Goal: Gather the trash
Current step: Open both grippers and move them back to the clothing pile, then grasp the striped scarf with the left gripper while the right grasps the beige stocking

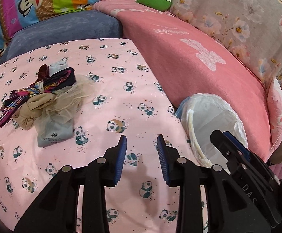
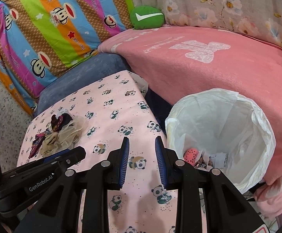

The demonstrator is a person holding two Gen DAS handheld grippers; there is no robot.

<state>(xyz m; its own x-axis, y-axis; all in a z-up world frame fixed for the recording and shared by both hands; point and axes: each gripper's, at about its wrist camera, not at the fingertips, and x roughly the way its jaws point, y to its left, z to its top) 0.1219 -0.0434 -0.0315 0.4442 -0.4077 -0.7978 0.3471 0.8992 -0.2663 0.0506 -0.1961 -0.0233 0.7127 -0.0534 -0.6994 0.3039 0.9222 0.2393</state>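
Left gripper point(image 1: 142, 142) and right gripper point(image 2: 142, 142) fingers parted, empty; fabric scraps point(image 1: 41, 97) beyond; bin point(image 2: 228, 136) alongside

The heap of cloth scraps point(image 1: 41, 99) is too tangled to count or sort its pieces, and the small print on the pale blue piece under it cannot be read; in the right wrist view the left gripper point(image 2: 63, 158) covers the heap's near edge; the bin liner point(image 2: 218, 128) hides the bin itself, and the right gripper's arms cover part of the trash point(image 2: 203, 158) at its bottom; the counter point(image 1: 111, 101) runs off the lower edge.
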